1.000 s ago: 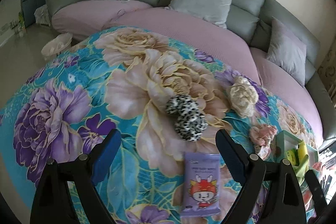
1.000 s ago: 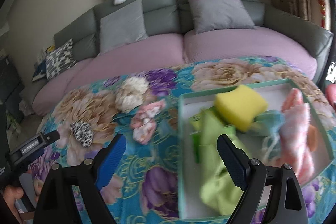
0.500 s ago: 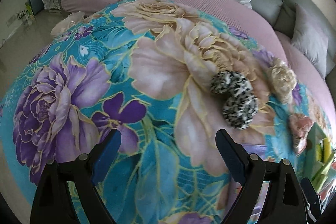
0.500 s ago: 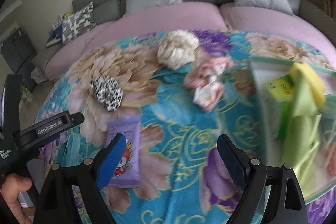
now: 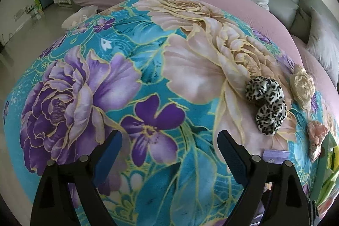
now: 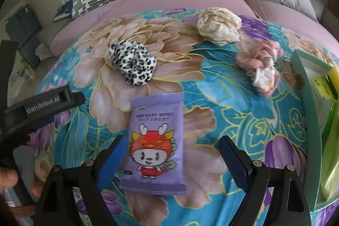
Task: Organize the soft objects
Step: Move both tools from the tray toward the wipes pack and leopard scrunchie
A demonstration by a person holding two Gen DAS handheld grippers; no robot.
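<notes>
Your right tool (image 6: 170, 159) gapes wide, holding nothing, around the wipes pack (image 6: 155, 141). Beside the pack, flowery cloth (image 6: 222, 103) lies bare. The green box (image 6: 311, 128) maybe stands at the cloth's edge. Your left tool (image 5: 169, 154) gapes empty.

Black claw (image 6: 170, 159), blue pads (image 6: 110, 162), silver screws.

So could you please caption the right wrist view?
Open right claw poised over purple baby wipes pack on floral blanket.

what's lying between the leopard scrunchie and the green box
In the right wrist view, the pink scrunchie lies between the leopard scrunchie and the green box, on the floral blanket.
</notes>
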